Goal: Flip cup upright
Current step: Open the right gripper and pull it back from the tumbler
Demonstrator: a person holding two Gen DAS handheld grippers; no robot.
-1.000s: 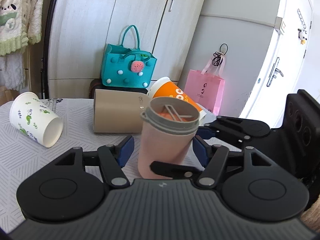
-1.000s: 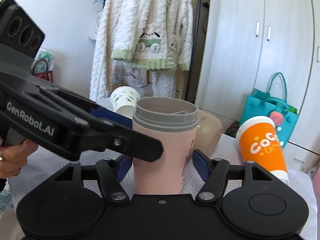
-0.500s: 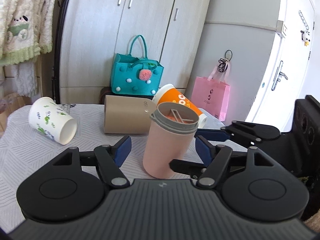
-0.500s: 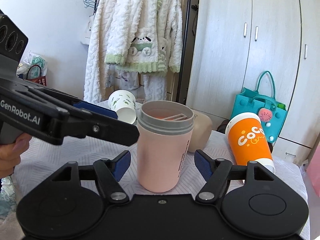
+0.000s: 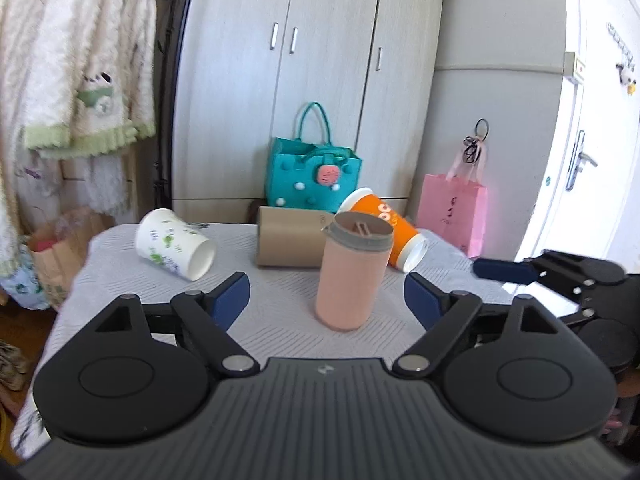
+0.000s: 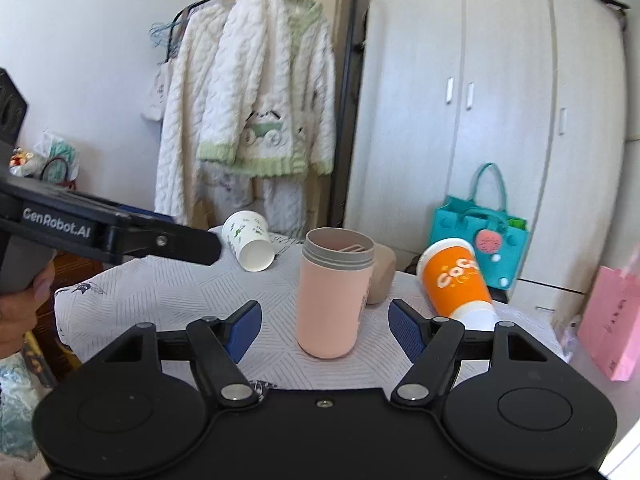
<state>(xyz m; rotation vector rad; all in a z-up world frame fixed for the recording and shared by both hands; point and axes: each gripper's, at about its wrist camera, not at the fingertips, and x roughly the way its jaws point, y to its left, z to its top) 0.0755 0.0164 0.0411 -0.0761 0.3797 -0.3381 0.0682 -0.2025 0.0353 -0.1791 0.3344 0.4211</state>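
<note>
A pink cup with a grey rim (image 5: 352,272) stands upright on the white-clothed table (image 5: 132,256), mouth up; it also shows in the right wrist view (image 6: 334,296). My left gripper (image 5: 326,294) is open and empty, drawn back from the pink cup. My right gripper (image 6: 324,326) is open and empty, also short of the cup. A white cup with green prints (image 5: 174,244) lies on its side at the left. A tan cup (image 5: 292,242) and an orange cup (image 5: 384,236) lie on their sides behind the pink one.
A teal bag (image 5: 314,178) and a pink paper bag (image 5: 452,212) stand on the floor beyond the table by the wardrobe. A white robe (image 6: 256,112) hangs on a rack at the left. The other gripper's arm (image 6: 112,232) reaches in from the left.
Both grippers have pulled back and up from the pink cup, which stays upright on the table. Their jaws have opened wider.
</note>
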